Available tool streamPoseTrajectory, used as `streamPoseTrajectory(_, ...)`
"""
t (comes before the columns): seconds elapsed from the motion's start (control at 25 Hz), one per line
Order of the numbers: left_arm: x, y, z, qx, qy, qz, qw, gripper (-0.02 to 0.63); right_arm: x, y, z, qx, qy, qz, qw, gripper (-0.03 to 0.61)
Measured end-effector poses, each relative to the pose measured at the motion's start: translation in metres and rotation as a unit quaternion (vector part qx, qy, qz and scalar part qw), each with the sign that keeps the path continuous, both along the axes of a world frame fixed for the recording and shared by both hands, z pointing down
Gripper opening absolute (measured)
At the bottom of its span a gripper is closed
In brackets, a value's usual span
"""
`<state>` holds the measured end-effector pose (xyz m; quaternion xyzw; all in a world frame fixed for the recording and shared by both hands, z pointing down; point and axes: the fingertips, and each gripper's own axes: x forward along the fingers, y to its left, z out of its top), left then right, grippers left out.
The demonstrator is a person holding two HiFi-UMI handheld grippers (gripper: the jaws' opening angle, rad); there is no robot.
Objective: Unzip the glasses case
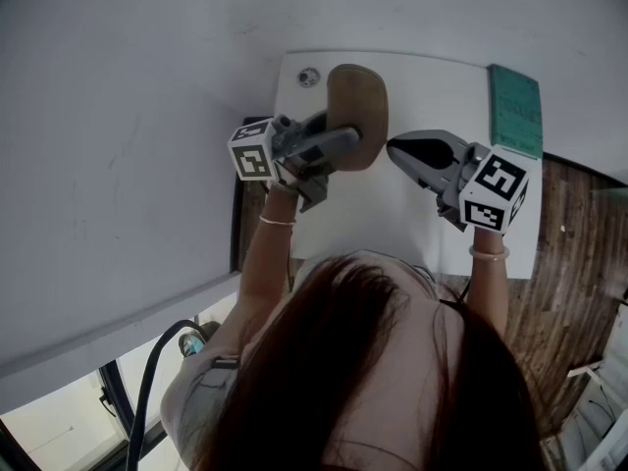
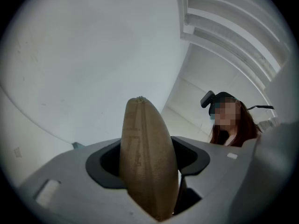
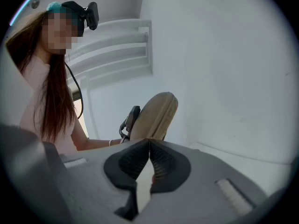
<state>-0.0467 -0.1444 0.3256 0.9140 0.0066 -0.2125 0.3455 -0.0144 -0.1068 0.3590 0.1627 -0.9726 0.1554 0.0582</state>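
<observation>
A tan, oval glasses case (image 1: 359,101) is held above the white table (image 1: 392,214). My left gripper (image 1: 345,143) is shut on the case's lower end. In the left gripper view the case (image 2: 144,134) stands edge-on between the jaws of that gripper (image 2: 148,164). My right gripper (image 1: 394,148) points left with its tip right at the case's right edge, jaws shut. In the right gripper view the right gripper (image 3: 148,143) has its ribbed pads meeting, and the case (image 3: 156,113) rises just behind them. No zipper pull shows between the pads.
A green flat item (image 1: 515,111) lies at the table's far right corner, and a small round object (image 1: 308,77) at its far left. A pale wall (image 1: 118,165) runs along the left, with wooden floor (image 1: 579,263) to the right. My own hair fills the bottom of the head view.
</observation>
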Motion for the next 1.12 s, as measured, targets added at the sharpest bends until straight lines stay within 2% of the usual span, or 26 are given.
streamPoseTrajectory(0.36, -0.005, -0.009, -0.001, -0.019, 0.025, -0.018, 0.9993, 0.299, -0.004, 0.002, 0.006, -0.009, -0.002, -0.006, 1.0, 0.006)
streamPoseTrajectory(0.76, -0.01, -0.017, 0.004, -0.044, 0.033, -0.041, 0.9976, 0.299, -0.007, 0.001, 0.011, -0.017, -0.001, -0.005, 1.0, 0.006)
streamPoseTrajectory(0.92, -0.007, -0.017, -0.002, -0.072, 0.065, -0.036, 0.9946, 0.299, -0.008, 0.001, 0.013, -0.021, 0.0, -0.005, 1.0, 0.006)
streamPoseTrajectory(1.12, -0.008, -0.02, -0.001, -0.086, 0.072, -0.043, 0.9928, 0.298, -0.009, 0.001, 0.016, -0.026, 0.001, -0.005, 1.0, 0.006)
